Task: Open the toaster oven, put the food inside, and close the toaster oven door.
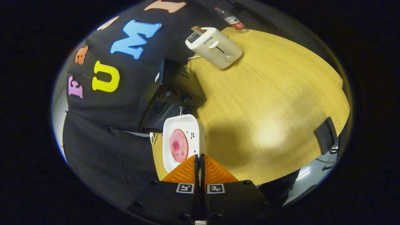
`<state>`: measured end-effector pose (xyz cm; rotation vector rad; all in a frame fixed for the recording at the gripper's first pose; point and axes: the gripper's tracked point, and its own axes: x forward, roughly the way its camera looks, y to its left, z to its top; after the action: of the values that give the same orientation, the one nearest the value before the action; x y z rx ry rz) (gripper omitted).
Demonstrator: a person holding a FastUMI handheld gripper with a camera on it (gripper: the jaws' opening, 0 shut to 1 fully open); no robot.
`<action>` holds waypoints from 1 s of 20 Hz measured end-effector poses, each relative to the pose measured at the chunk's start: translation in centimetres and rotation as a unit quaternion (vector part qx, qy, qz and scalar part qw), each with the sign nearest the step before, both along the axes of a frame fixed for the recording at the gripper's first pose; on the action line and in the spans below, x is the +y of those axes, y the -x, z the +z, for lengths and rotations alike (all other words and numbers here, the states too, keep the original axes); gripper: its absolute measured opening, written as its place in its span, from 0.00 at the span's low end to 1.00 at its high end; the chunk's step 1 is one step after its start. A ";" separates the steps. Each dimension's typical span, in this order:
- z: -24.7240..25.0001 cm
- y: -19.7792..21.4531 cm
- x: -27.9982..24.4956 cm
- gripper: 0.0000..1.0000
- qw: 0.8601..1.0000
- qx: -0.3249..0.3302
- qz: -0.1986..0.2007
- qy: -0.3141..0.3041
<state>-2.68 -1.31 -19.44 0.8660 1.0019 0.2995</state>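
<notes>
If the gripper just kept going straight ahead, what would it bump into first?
Probably the white plate with the pink food on it, just ahead of the shut gripper. Beyond the plate stands the black toaster oven. Depth is hard to judge, so the gripper may pass above the plate.

Tongs [199, 156] pinch the white plate [193, 125] before the toaster oven [175, 93].

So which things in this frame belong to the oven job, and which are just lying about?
Part of the job:
- black toaster oven
- white plate with the round pink slice of food, just ahead of the fingers
- tool, fingers together, holding nothing

Lying about:
- white pop-up toaster with bread in its slot
- plastic bottle beyond it
- small black box at the table edge
</notes>
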 end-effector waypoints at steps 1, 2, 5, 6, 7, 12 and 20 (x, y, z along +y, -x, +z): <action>0.2 0.2 1.1 0.01 1.000 0.000 0.007 -0.003; 0.4 0.2 2.1 0.01 1.000 -0.001 0.013 -0.006; 1.1 0.1 5.1 0.01 1.000 -0.002 0.029 -0.011; 1.2 -0.4 6.0 0.01 0.999 -0.001 0.032 -0.012; 1.4 -0.9 6.8 0.01 0.999 -0.002 0.032 -0.015; 0.6 -4.4 10.2 0.01 0.999 0.020 0.026 -0.035; -0.8 -10.5 14.0 0.01 0.996 0.041 -0.021 -0.074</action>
<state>7.82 12.67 -20.25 1.0409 1.0460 0.3068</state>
